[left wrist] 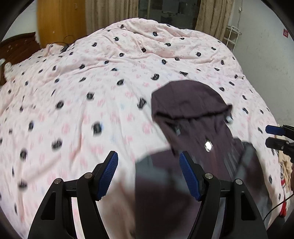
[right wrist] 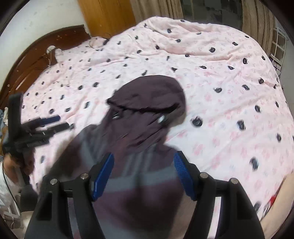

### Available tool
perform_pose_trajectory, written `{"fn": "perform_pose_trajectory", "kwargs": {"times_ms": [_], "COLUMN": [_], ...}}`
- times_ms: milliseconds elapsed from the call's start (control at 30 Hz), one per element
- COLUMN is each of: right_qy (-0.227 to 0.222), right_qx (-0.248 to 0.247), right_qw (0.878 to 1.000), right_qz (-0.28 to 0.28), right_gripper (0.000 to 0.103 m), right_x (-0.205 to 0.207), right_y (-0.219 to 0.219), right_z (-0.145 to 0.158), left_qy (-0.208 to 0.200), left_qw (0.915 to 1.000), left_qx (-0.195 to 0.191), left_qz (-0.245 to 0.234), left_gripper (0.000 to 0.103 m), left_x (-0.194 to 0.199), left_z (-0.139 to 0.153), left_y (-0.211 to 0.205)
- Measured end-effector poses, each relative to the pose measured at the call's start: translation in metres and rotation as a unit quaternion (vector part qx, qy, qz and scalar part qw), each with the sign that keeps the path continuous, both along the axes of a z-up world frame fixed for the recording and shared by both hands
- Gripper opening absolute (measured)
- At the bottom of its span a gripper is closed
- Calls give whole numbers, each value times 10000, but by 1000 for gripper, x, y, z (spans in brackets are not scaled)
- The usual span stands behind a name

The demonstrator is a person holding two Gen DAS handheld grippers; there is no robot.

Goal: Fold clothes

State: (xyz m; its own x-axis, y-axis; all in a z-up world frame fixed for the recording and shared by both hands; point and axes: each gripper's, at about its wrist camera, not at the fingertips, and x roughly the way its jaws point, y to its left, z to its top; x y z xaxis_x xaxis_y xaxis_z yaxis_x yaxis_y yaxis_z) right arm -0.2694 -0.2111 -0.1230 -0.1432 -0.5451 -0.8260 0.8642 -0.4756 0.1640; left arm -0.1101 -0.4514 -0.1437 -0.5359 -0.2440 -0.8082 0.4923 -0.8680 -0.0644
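Blue fingers straddle, without touching, the purple hoodie.

Hooded garment: dark plum-purple, grey bands across body; ahead of and beneath right claw.
Bed cover: pale pink, printed with darker pink paw marks and scattered black bear heads; spread all round both claws.
Left claw: black frame, ribbed blue pads.
Right claw: same black frame, blue pads.
Headboard: dark reddish-brown wood, far left of right claw.
Wardrobe: honey-orange wood, beyond left claw.
Curtains: beige.
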Motion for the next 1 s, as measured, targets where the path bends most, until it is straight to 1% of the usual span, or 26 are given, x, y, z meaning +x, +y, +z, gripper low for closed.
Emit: {"fn": "perform_pose_trajectory", "kwargs": {"times_ms": [100,200,300,400,533,633,700,833,1000], "right_qy": [50,-134,-244,-366,-543,-610,-674,-831,-1090], "right_qx": [72,52,28,11,-37,-25,-5,-49,-242], "right_qw": [9999,9998,9996,9993,9985,9981,9977,9965,9936], "right_qz": [92,163,131,64,20,2,10,56,143], "right_gripper": [69,69,69,69,69,68,68,68,68], "right_x": [-24,-46,-68,-88,-110,-121,-127,-136,-143], "right_y": [-20,-37,-52,-64,-75,-80,-84,-87,-90], "right_z": [-4,-9,-15,-24,-36,-45,-52,-61,-65], "left_qy": [-112,-263,-335,-362,-675,-679,-657,-521,-320], "left_qw": [9998,9992,9991,9987,9959,9954,9957,9965,9954], "left_qx": [-74,-200,-116,-193,-470,-545,-491,-171,239], "left_qz": [-162,-221,-222,-287,-383,-409,-429,-627,-866], "left_gripper": [64,64,64,64,64,64,64,64,64], "left_x": [-32,-58,-80,-98,-122,-131,-136,-143,-147], "left_z": [-4,-12,-22,-30,-47,-54,-58,-65,-70], "left_y": [-23,-42,-60,-67,-72,-77,-80,-83,-82]}}
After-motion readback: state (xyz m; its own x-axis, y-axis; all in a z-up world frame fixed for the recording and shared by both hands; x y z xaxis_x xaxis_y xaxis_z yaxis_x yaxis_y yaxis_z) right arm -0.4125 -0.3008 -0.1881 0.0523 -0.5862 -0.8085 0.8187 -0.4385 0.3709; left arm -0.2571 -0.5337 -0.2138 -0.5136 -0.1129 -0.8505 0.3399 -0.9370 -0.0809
